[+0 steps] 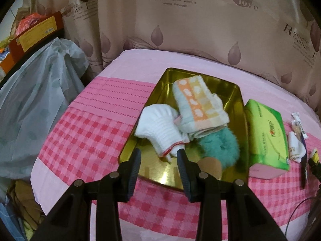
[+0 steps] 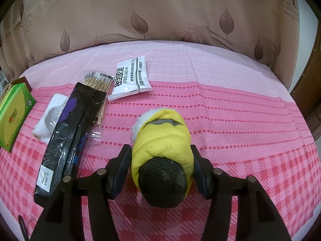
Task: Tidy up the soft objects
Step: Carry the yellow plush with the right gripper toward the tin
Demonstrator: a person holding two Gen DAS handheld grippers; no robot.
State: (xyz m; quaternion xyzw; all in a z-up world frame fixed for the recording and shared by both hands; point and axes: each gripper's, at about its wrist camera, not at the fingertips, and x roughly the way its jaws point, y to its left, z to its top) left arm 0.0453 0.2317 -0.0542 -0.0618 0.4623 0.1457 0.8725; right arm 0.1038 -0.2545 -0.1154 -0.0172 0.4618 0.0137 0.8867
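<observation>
Tin (image 1: 236, 108): rectangular gold metal, filled with ribbed white sock (image 1: 158, 130), terry towel (image 1: 200, 108), teal fluff (image 1: 220, 146).
Left gripper (image 1: 158, 156): jaws parted, nothing held.
Right gripper (image 2: 160, 156): closed around yellow padded slipper (image 2: 162, 140), studded black sole.

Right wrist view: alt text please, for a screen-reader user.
The right gripper brackets a yellow slipper lying on a pink checked cloth. To its left lie a black packet, a white sachet and a green tissue pack.

your left gripper (image 1: 158, 158) has bare tin floor (image 1: 160, 170) below it; white socks (image 1: 160, 128), folded towel (image 1: 198, 108) and teal pompom (image 1: 220, 146) crowd the tin beyond, tissue pack (image 1: 266, 136) flanking its right wall.
</observation>
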